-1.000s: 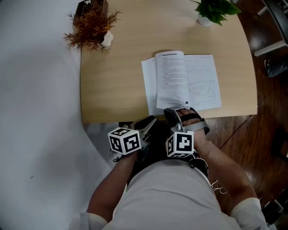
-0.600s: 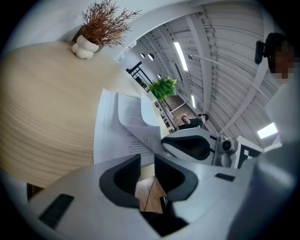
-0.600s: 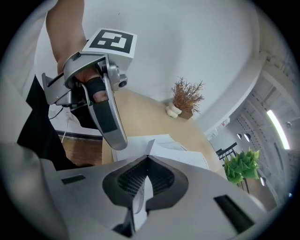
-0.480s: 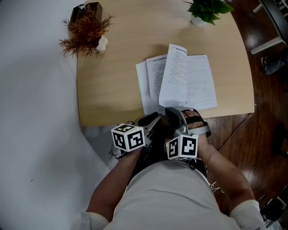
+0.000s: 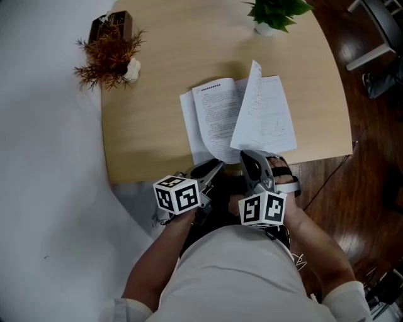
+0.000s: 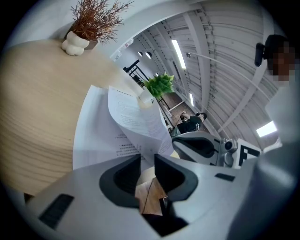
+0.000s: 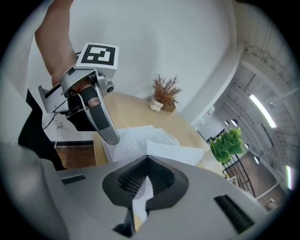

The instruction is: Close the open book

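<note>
Book (image 5: 211,122): open, lying flat on the wooden table (image 5: 145,126), near its front edge.
Lifted page (image 5: 261,110): stands tilted over the right half, with its lower edge pinched in the right gripper (image 5: 247,157), whose jaws are closed on the paper.
Left gripper (image 5: 216,165): just beside the right one at the table edge, jaws slightly apart, nothing between them.
Dried plant (image 5: 106,53): far left corner.
Green plant (image 5: 272,12): far edge.

Light wood table (image 5: 157,126), dark plank floor (image 5: 371,163), white wall (image 7: 154,42), ceiling strip lights (image 6: 177,47), dried plant (image 5: 107,53), green plant (image 5: 272,12)
</note>
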Demonstrator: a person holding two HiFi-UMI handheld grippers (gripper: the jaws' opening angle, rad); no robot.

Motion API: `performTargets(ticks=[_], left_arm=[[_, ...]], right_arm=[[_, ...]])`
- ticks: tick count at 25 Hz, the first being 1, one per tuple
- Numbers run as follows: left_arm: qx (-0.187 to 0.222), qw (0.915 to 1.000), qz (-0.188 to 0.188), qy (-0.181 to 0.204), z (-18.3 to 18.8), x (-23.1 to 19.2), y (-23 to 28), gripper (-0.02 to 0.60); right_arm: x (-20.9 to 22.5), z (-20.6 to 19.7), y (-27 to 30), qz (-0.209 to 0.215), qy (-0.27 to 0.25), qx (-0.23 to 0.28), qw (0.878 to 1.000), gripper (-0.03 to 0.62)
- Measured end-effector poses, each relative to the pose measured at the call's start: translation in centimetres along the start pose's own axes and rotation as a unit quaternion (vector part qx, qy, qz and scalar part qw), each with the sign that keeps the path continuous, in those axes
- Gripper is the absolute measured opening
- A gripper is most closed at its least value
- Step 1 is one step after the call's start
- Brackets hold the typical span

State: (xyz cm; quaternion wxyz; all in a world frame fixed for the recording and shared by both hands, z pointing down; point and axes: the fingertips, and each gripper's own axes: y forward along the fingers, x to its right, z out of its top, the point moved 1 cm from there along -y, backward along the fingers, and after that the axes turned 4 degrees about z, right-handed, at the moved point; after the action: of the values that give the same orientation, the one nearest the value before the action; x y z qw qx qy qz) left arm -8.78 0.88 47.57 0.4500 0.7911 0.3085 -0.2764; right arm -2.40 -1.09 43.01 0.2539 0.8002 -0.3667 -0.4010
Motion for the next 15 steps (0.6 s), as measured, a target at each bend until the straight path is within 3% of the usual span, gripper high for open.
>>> performTargets(ticks=[7, 15], left_arm=[[-0.005, 1.0000, 0.000, 0.004, -0.5, 0.2, 0.4, 0.067], [-0.001, 0.9999, 0.013, -0.003, -0.7, 0.1, 0.8, 0.067]], right_arm=[[1.6, -3.2, -1.2, -0.024, 0.053, -0.011, 0.998, 0.002], [3.2, -7.5, -1.6, -0.027, 0.203, -0.011, 0.979, 0.002]])
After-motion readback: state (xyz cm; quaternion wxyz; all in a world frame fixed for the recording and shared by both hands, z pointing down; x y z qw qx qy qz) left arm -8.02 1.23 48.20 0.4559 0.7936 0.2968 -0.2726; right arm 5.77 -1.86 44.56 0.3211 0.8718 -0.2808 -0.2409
